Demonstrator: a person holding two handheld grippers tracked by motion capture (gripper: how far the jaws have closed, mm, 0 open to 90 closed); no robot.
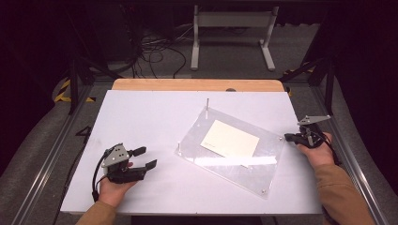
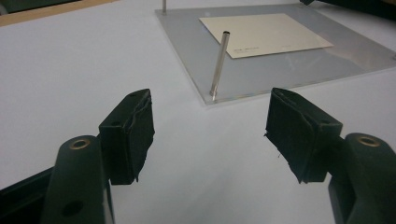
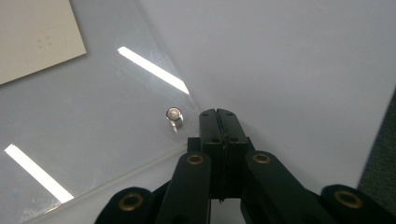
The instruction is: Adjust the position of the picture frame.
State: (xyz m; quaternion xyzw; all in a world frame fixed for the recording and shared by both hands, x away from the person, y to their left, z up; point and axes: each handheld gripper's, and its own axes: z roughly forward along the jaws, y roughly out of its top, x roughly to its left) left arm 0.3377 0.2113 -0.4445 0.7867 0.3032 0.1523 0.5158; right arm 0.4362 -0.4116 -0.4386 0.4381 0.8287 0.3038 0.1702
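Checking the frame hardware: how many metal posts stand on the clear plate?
4: two tall posts at the far corner and left corner; short studs at the right corner and near corner.

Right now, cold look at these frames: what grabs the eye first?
The clear sheet lying askew mid-table, right of centre, with a cream card on it and thin metal posts standing at its corners. The left hand-held gripper rests open near the table's front left, jaws toward the sheet. The right hand-held gripper sits shut at the sheet's right corner, beside a short stud.
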